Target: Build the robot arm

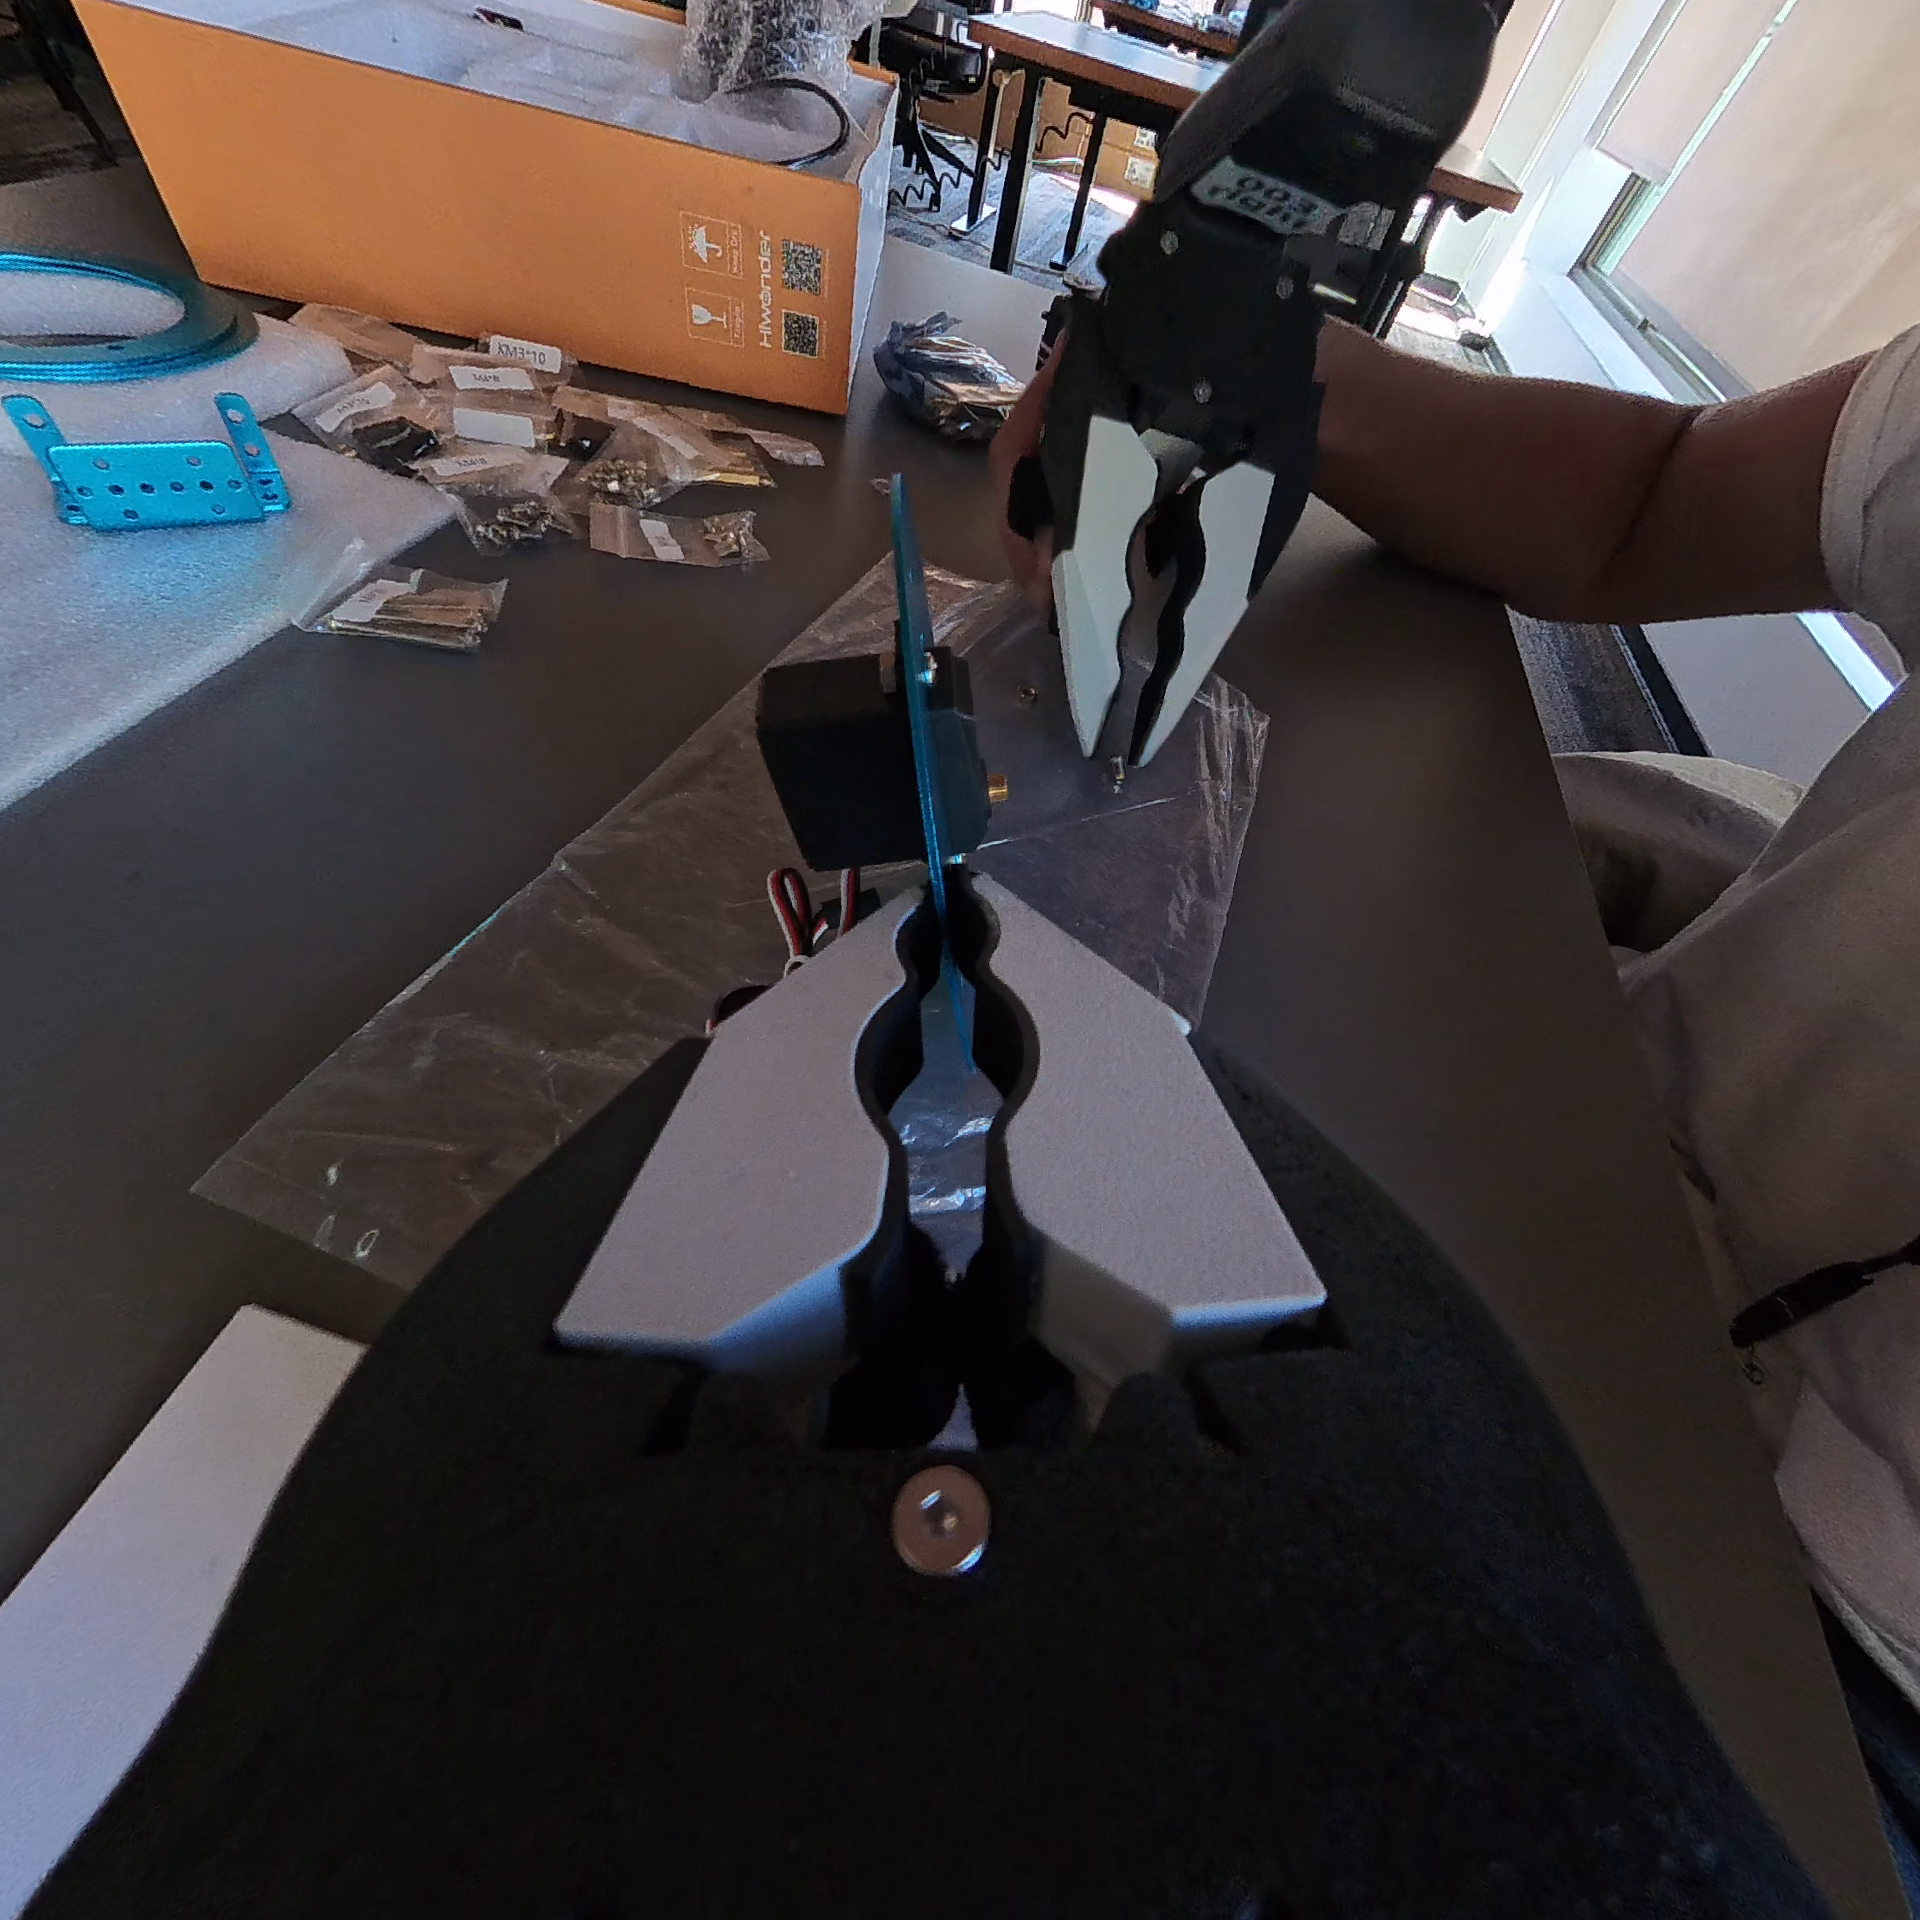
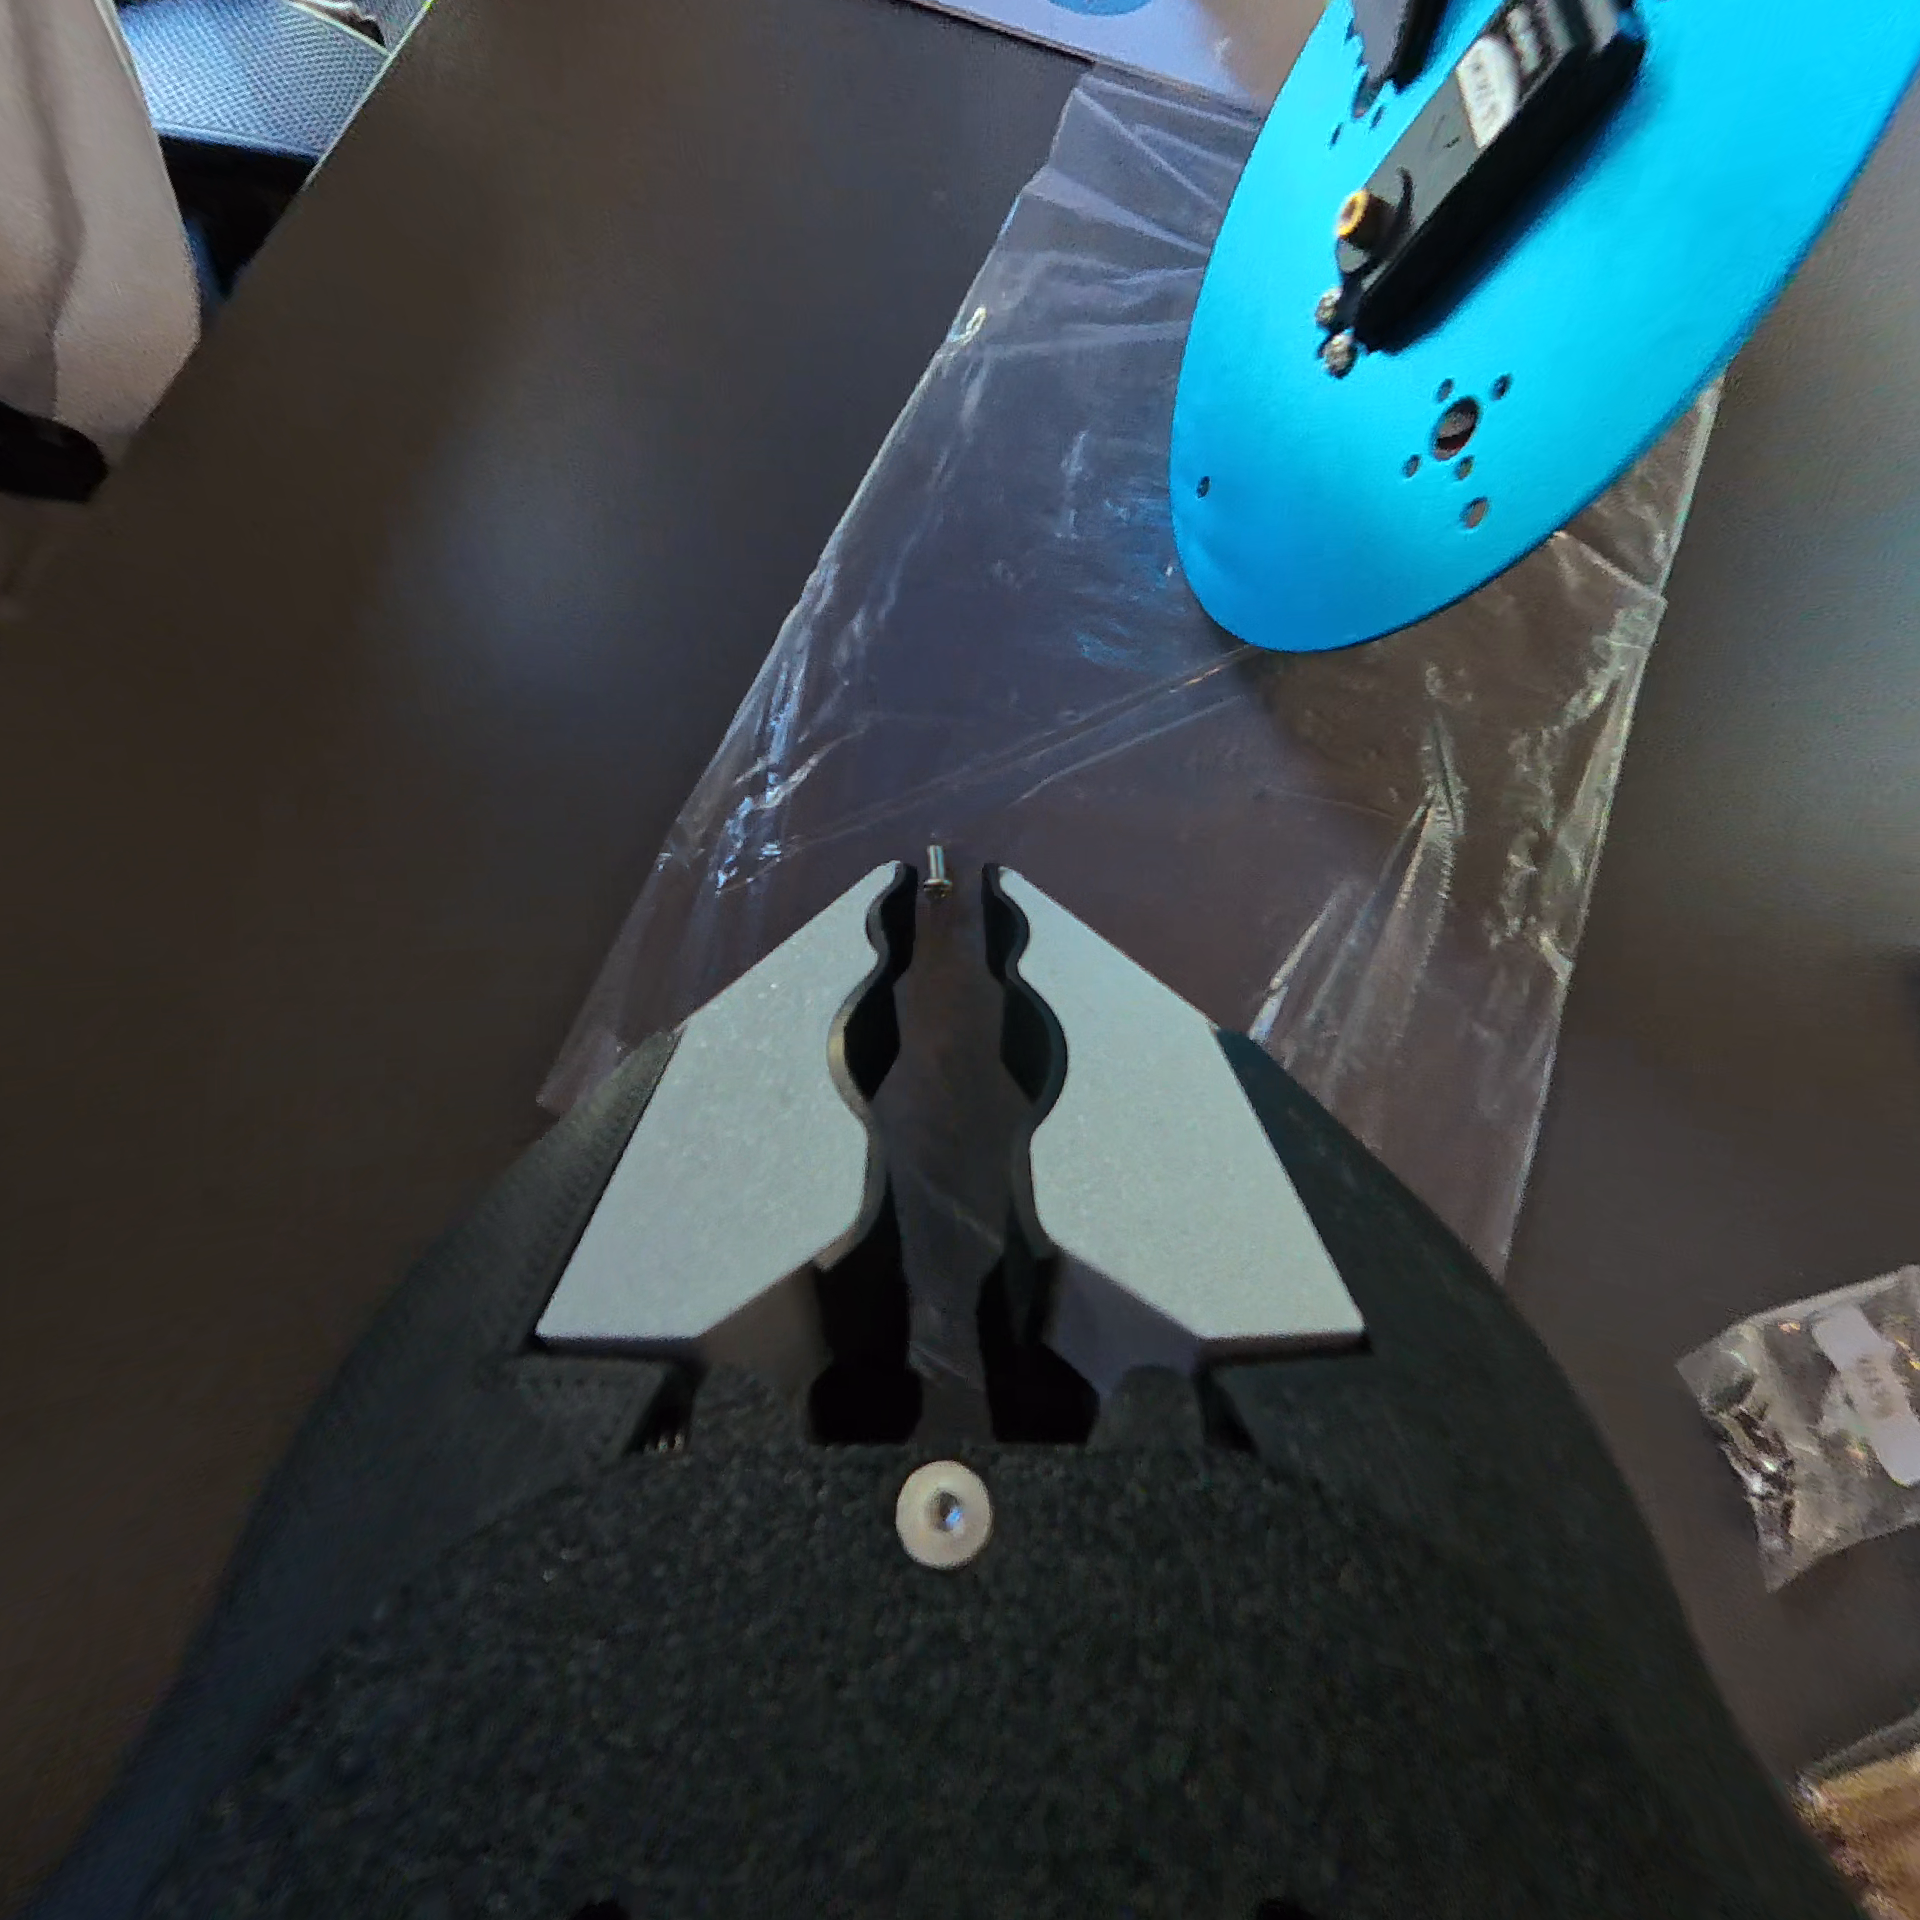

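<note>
A: Left gripper (image 1: pixel 951 883) first?

B: Tongs pressed together on the edge of a blue plate (image 1: pixel 925 675). The plate stands on edge, upright, lifted off the dark table (image 1: pixel 312 883), with a black motor block (image 1: pixel 831 769) fixed through it and red-white wires (image 1: pixel 821 914) hanging below.

A: Why on edge?

B: My guess: it turns the flat face with the screw holes toward the other tool. In the right wrist view that face (image 2: pixel 1455 395) shows fully, two small screws (image 2: pixel 1335 332) already in beside the motor flange.

A: Right gripper (image 2: pixel 940 883)?

B: Tongs apart by a narrow gap, tips down on the clear plastic sheet (image 2: pixel 1039 675). A tiny screw (image 2: pixel 936 873) lies right between the tips. I can't tell whether either tip touches it. Not gripped.

A: Seen from the left side too?

B: Yes, the right gripper (image 1: pixel 1117 753) points steeply down, the screw (image 1: pixel 1117 774) at its tips, just beside the plate. A small brass nut (image 1: pixel 1027 694) lies on the sheet close by.

A: Surroundings?

B: Small parts bags (image 1: pixel 520 457) scattered on the table, an orange box (image 1: pixel 499 197) behind them, a blue bracket (image 1: pixel 156 468) and blue ring (image 1: pixel 125 322) on white foam at far left. Another parts bag (image 2: pixel 1808 1434) at right in the right wrist view.
</note>
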